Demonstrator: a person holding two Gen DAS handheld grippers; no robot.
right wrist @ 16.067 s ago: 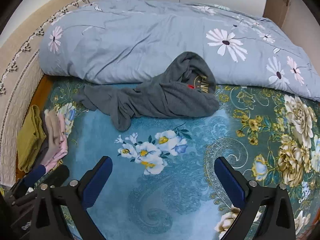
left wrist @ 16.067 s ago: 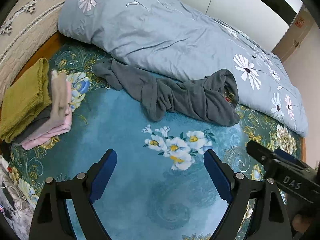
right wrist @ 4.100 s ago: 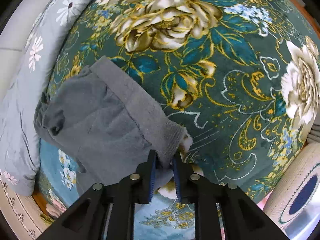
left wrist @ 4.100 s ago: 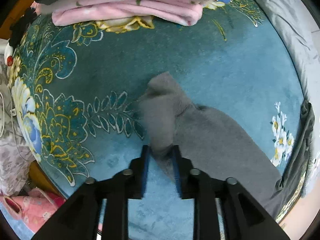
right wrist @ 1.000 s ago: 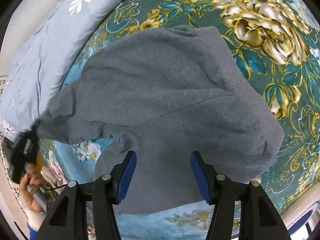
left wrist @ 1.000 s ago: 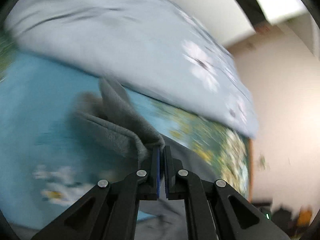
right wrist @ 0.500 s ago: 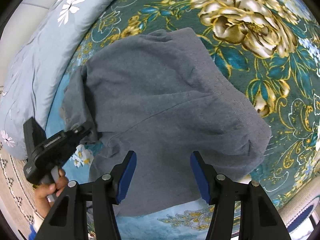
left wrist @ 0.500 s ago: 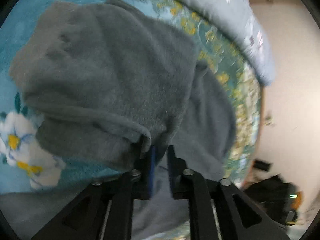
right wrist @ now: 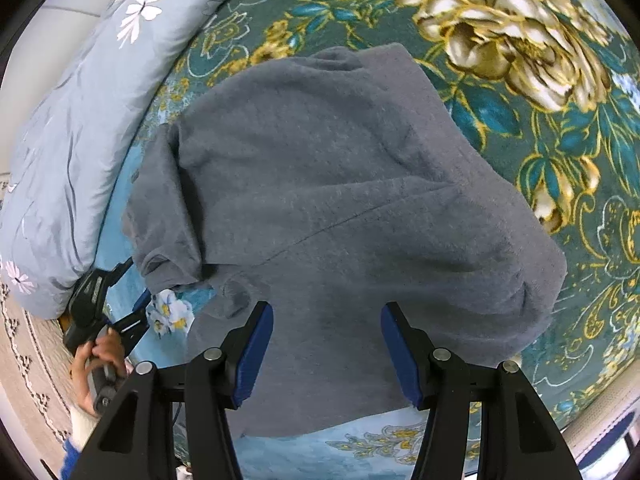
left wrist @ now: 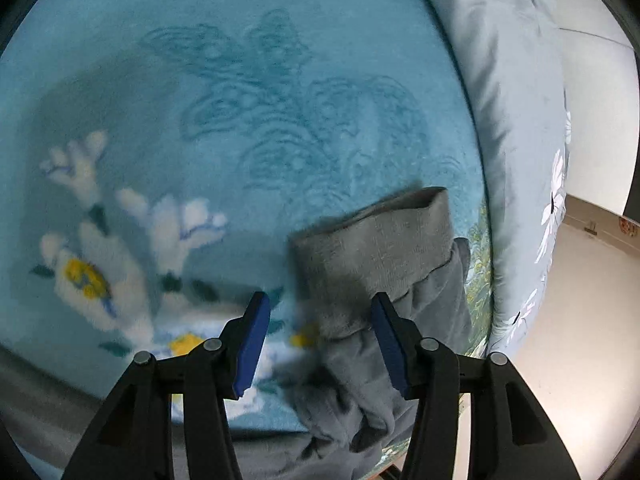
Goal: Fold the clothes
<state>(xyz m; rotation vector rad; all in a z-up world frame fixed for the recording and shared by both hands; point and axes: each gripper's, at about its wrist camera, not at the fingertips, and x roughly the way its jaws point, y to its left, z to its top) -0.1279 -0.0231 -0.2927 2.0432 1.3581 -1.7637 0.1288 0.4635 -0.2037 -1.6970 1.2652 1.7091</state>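
Both grippers, left (left wrist: 318, 330) & right (right wrist: 326, 346), spread w/ nothing held; grey sweatshirt (right wrist: 340, 200) looks soft, limp, light-ish — grab ribbed cuff (left wrist: 376, 236) or hem.

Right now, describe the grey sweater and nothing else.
The grey sweater is a soft, fleecy knit lying spread on the floral blanket, beside the pale blue duvet. One sleeve is folded across the body; its ribbed cuff lies between the open left gripper's fingers, ungripped. The right gripper hovers open above it.
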